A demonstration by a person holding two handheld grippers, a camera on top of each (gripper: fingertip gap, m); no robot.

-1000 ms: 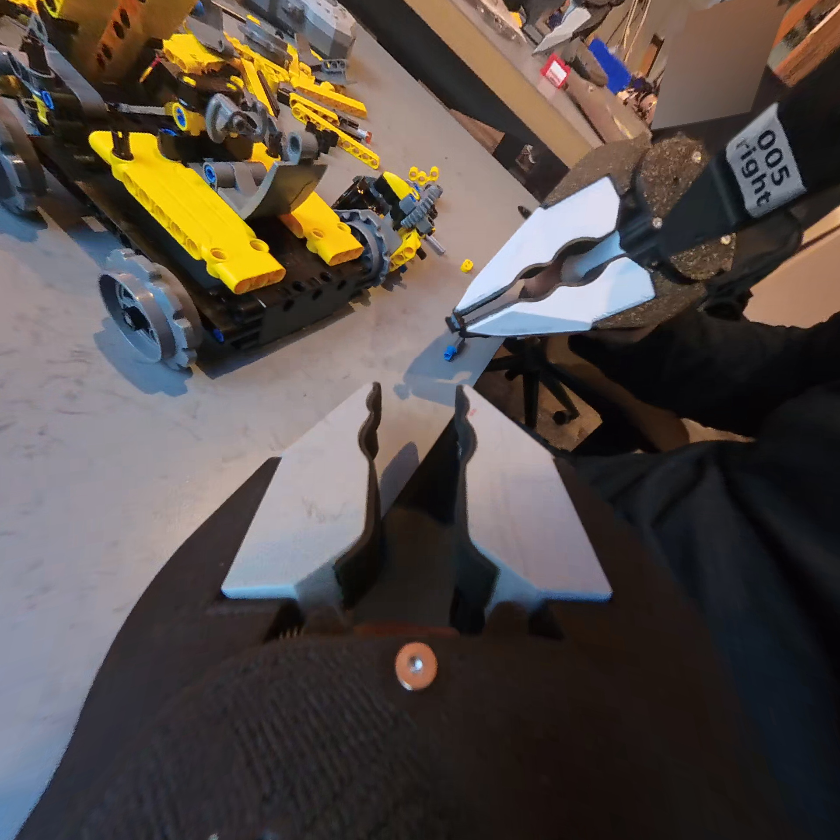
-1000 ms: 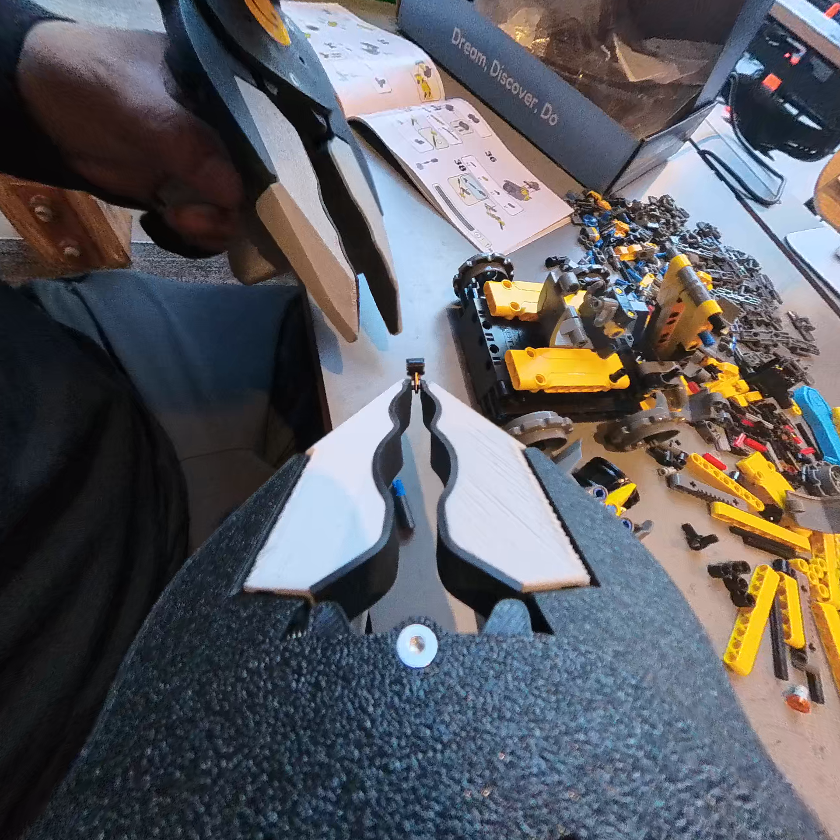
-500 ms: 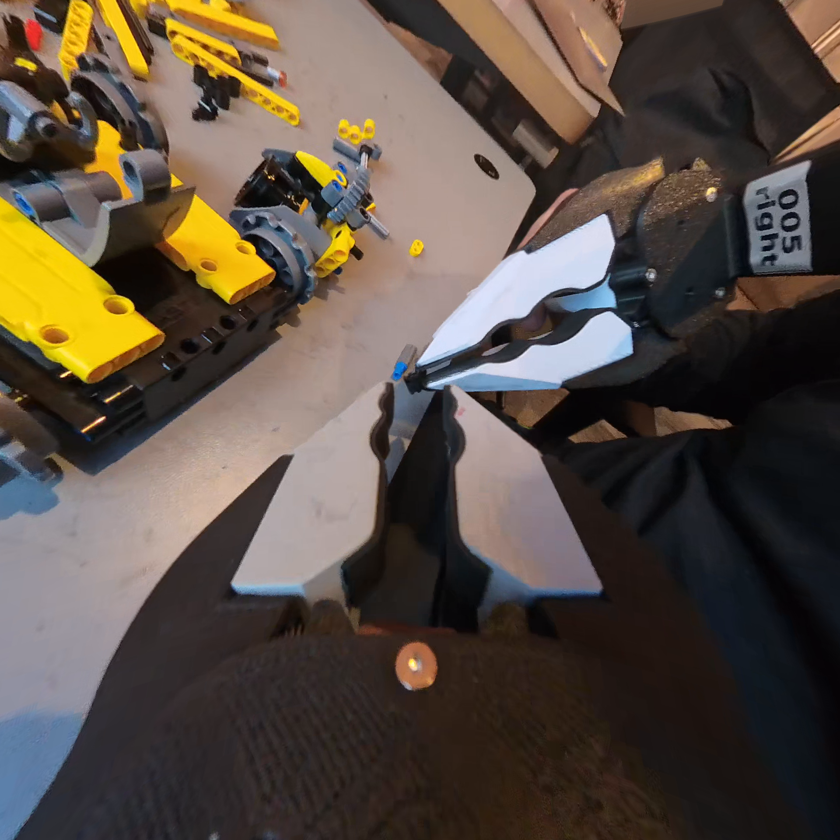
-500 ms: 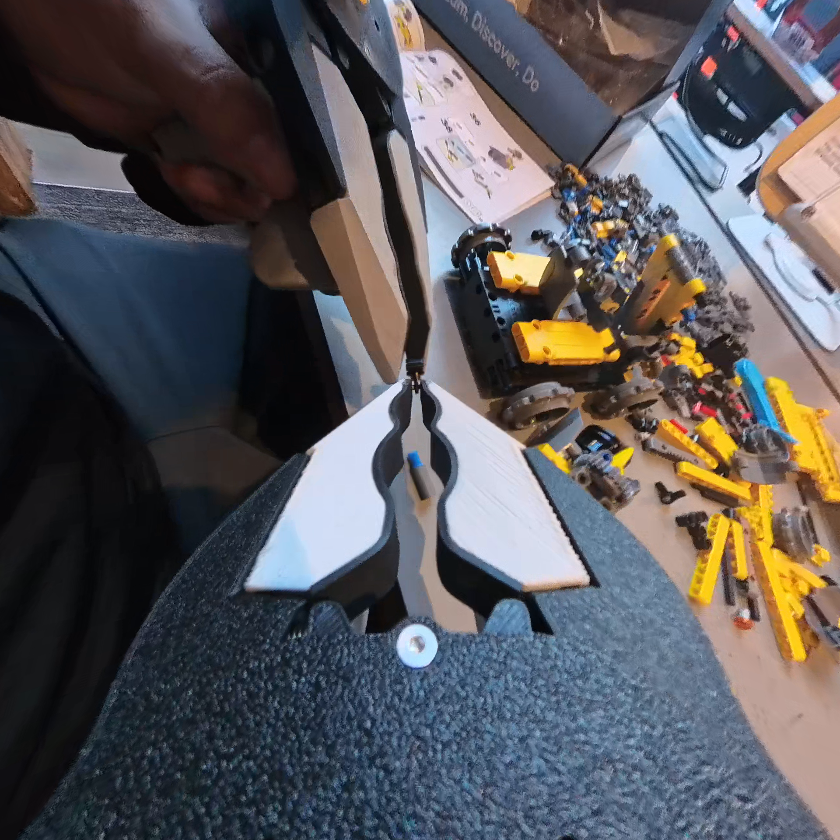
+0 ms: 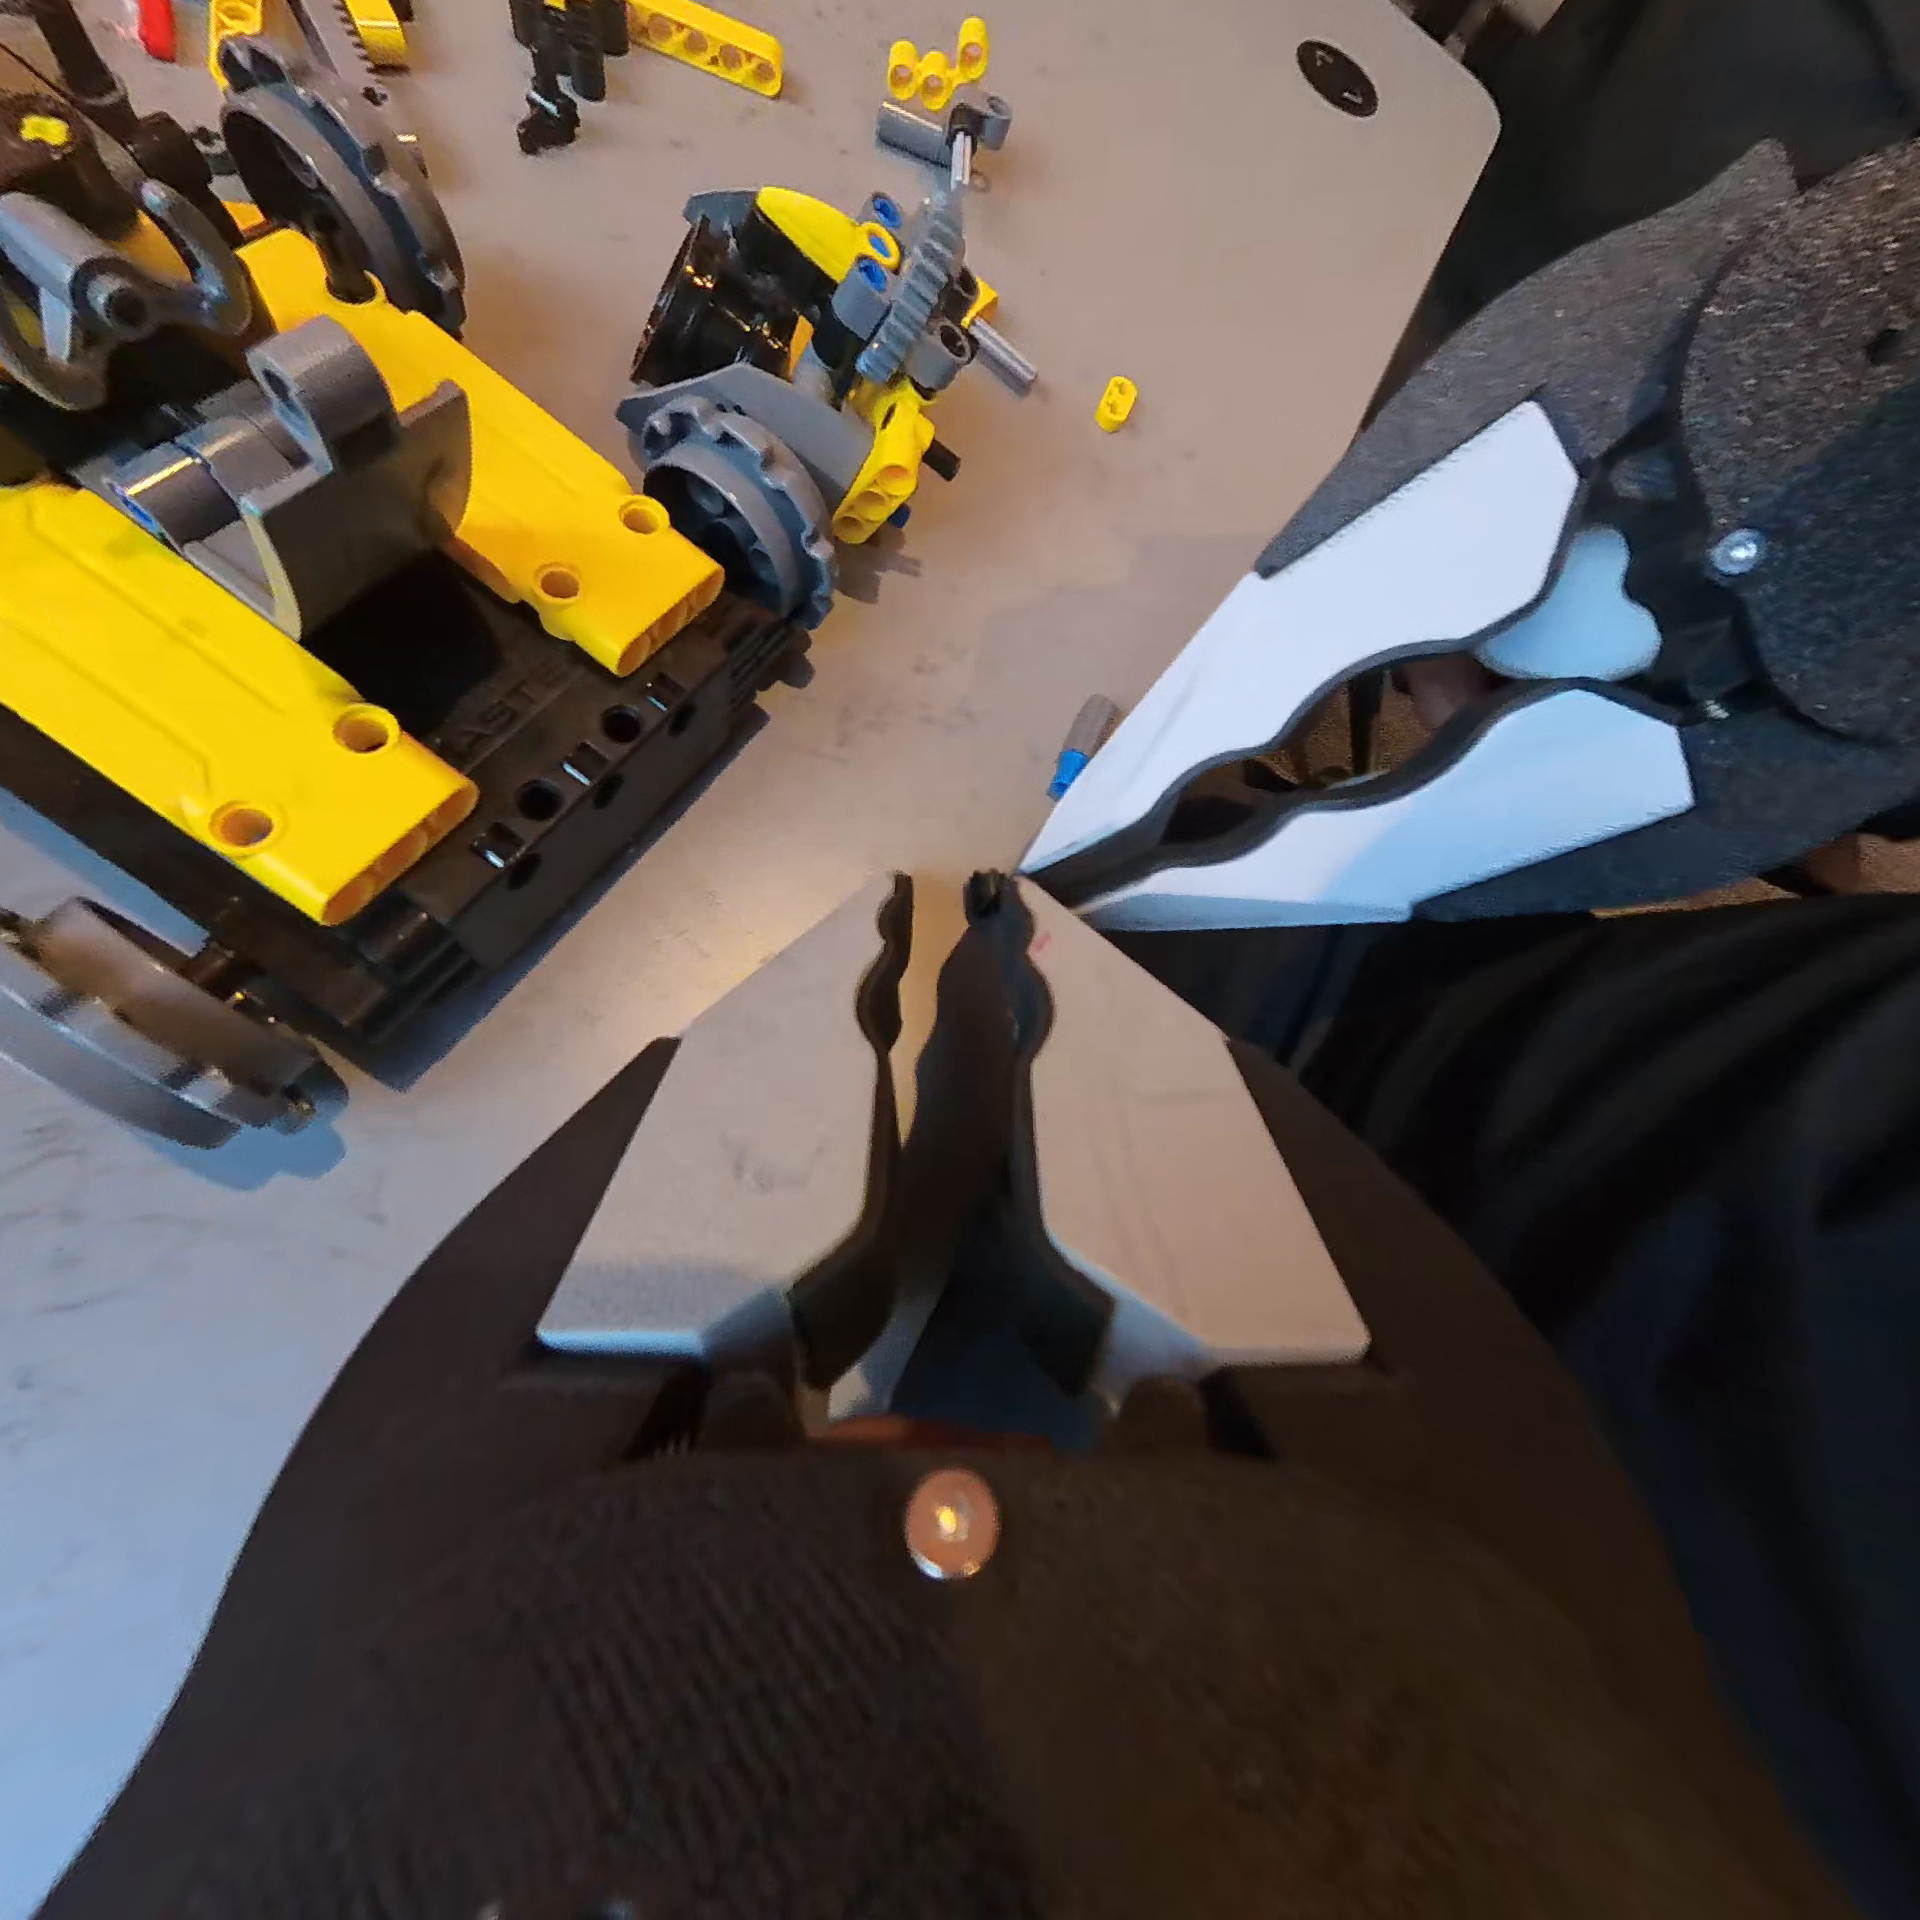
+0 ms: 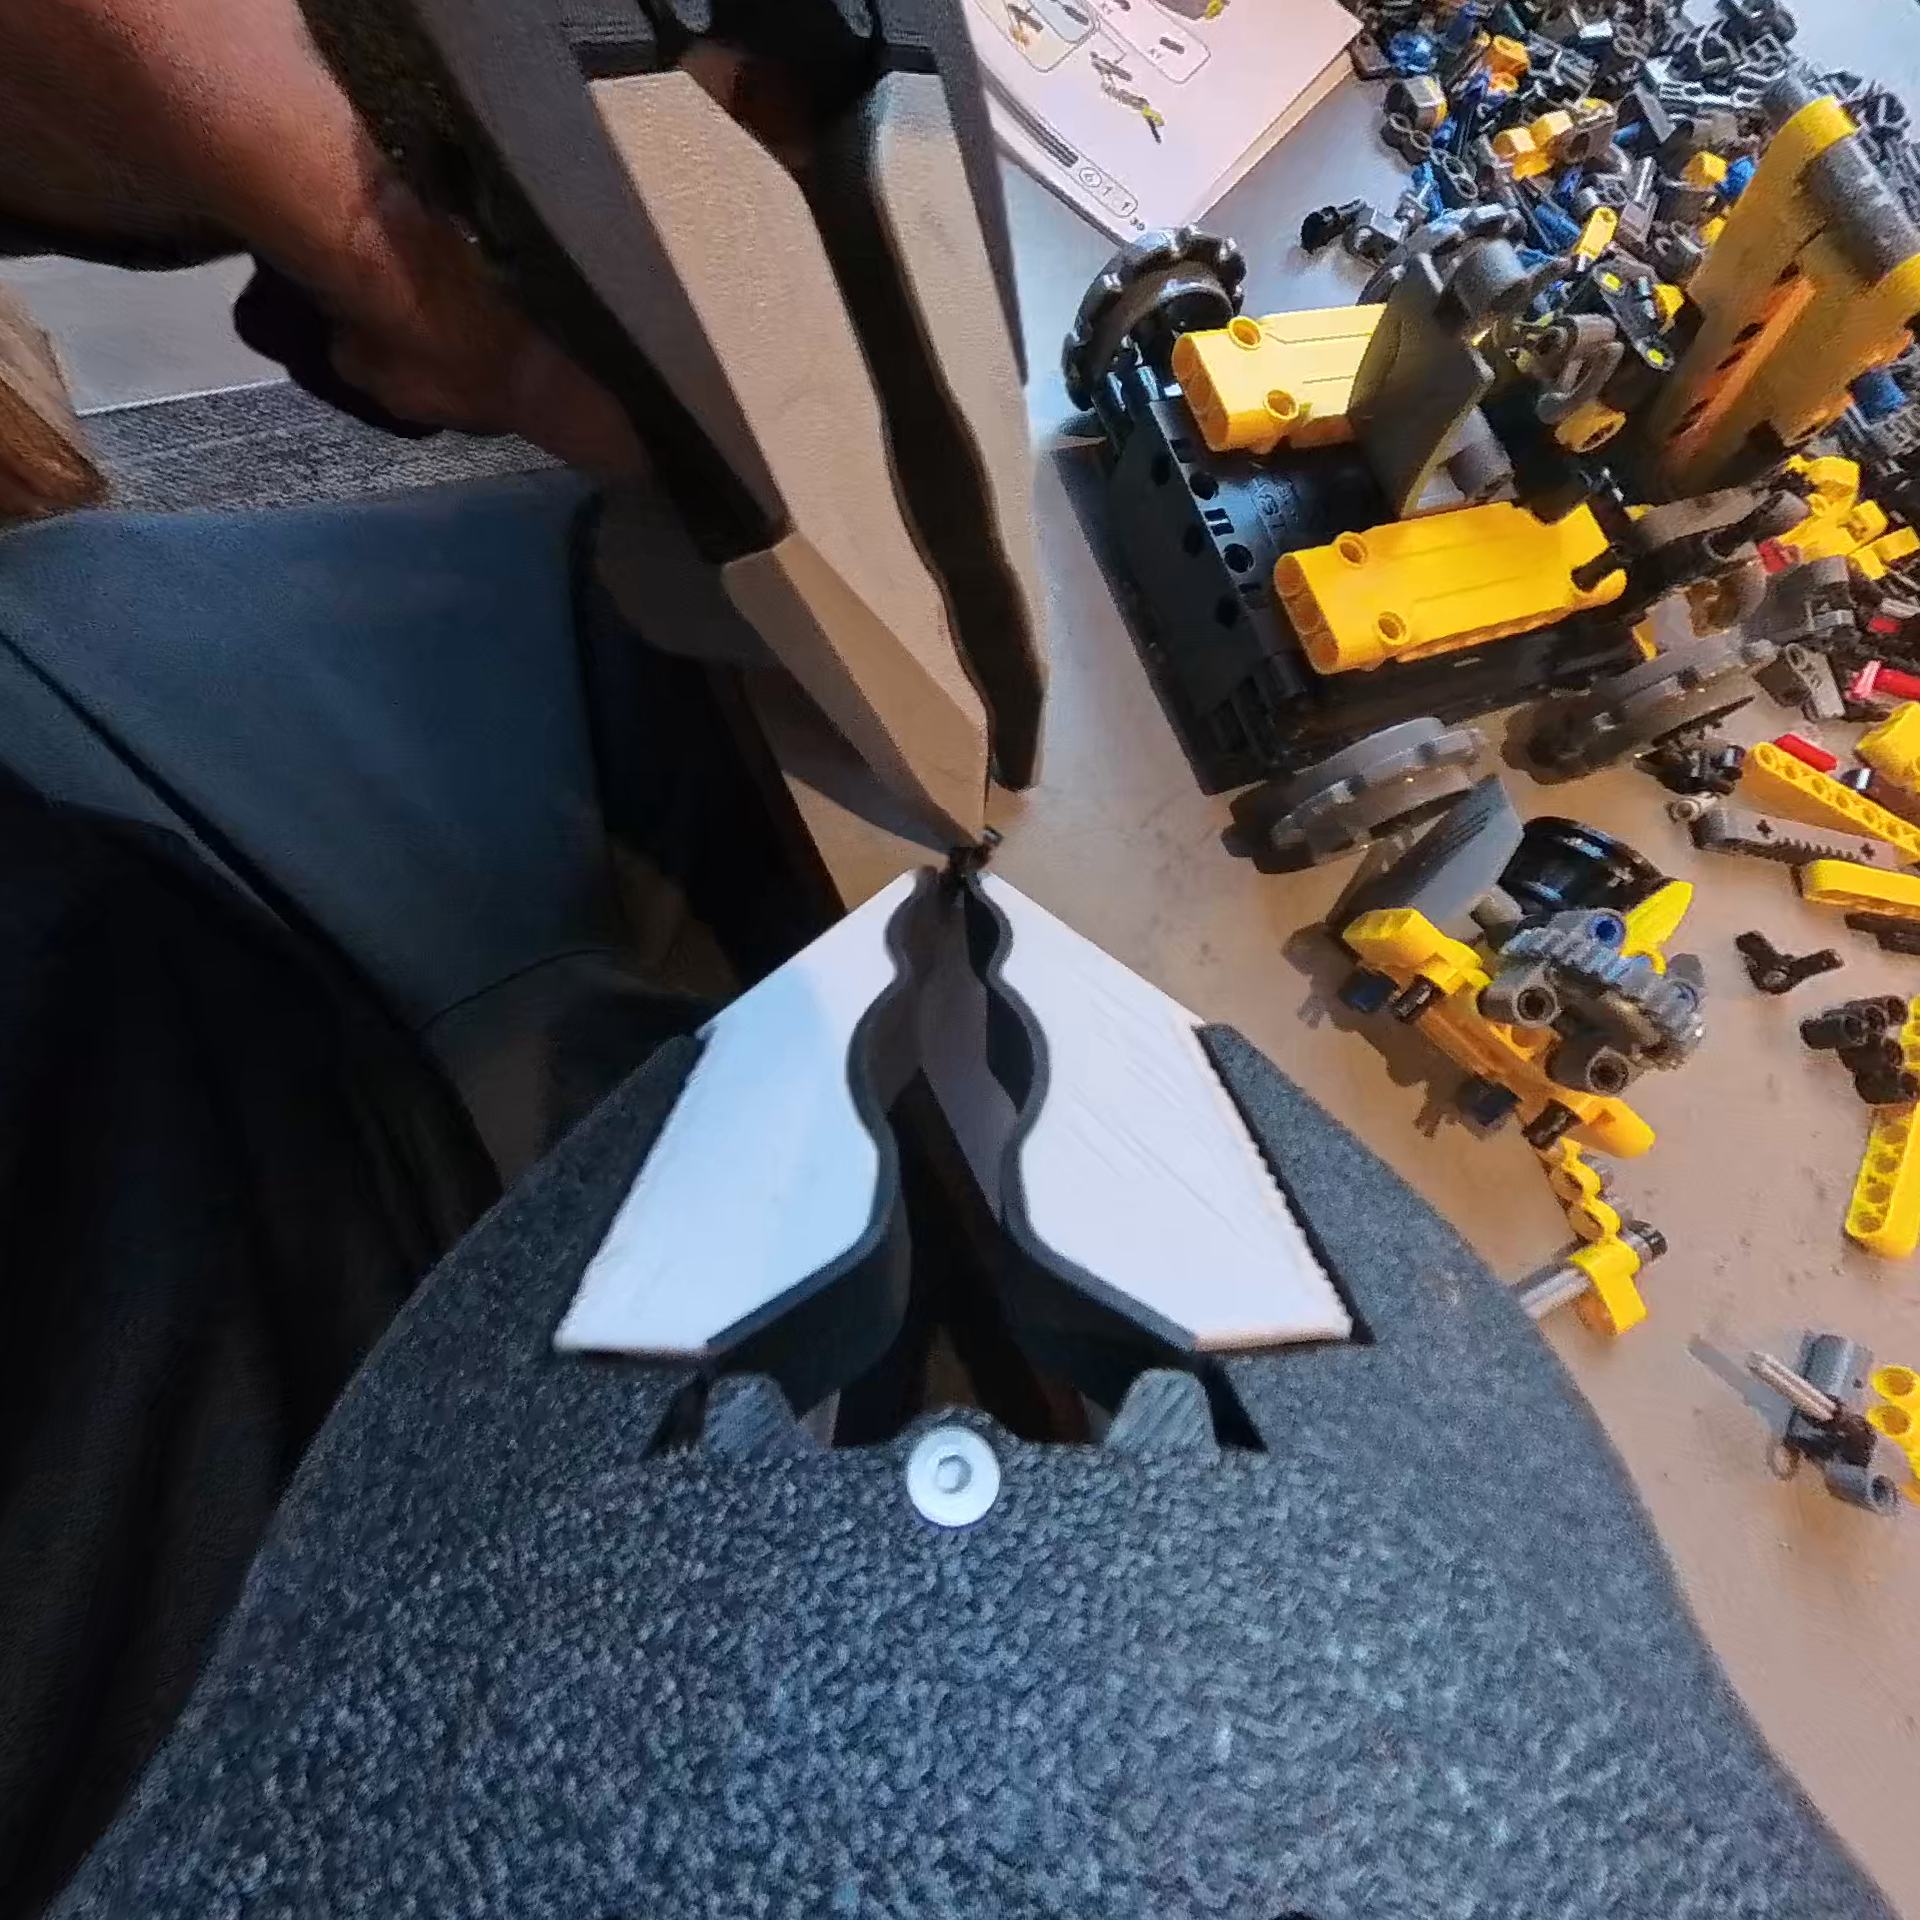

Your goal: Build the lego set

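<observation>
My right gripper (image 6: 956,878) is shut on a small black pin (image 6: 971,844) at its very tip. It holds the pin over the table's near edge. My left gripper (image 5: 940,888) is open with a narrow gap. Its right fingertip touches the same pin (image 5: 982,894). The right gripper (image 5: 1029,878) comes in from the right in the left wrist view. The left gripper (image 6: 1003,779) hangs down from above in the right wrist view, with a hand behind it. A blue-and-grey pin (image 5: 1075,743) lies on the table beside the right gripper's fingers.
A yellow-and-black tracked vehicle model (image 5: 312,675) stands on the grey table (image 5: 1195,260), also in the right wrist view (image 6: 1403,582). A small yellow-and-grey gear assembly (image 6: 1538,997) lies near it. Loose parts (image 6: 1558,104) and an instruction booklet (image 6: 1143,104) lie farther off. A dark-clothed lap is below. Only a small space, under 4 cm, lies between the two pairs of fingers.
The left gripper has moved in to the right gripper's tip and its jaws have narrowed. Both grippers have dropped closer to the table edge. The right gripper stays shut on the pin.
</observation>
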